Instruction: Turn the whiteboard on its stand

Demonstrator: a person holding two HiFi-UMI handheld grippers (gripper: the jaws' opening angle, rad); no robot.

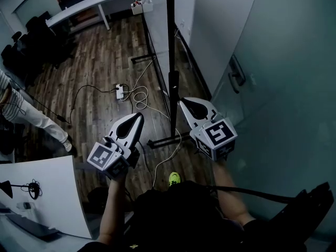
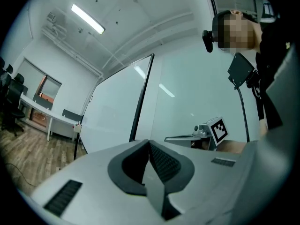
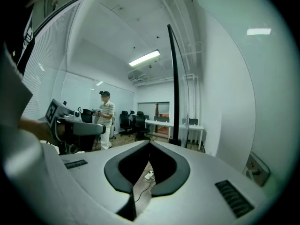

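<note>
Both forearms reached forward from the dark-clothed torso at the bottom of the head view, the left forearm (image 1: 112,209) extended straighter and the right forearm (image 1: 231,190) angled inward. Each hand carried its gripper roughly level, noses pointing away from the body.

Left gripper (image 1: 138,117): jaws clenched, tips meeting, nothing between them. It was held to the left of the stand, apart from it.

Right gripper (image 1: 185,104): jaws clenched and empty. Its nose sat just beside the stand's (image 1: 173,101) black upright, on the right. Contact could not be confirmed.

The whiteboard (image 1: 156,30) stood upright on the wood floor (image 1: 100,62), seen edge-on directly ahead, between the grippers and close to the glass wall (image 1: 273,62). A power strip (image 1: 120,92) lay on the floor to the left of the board.
</note>
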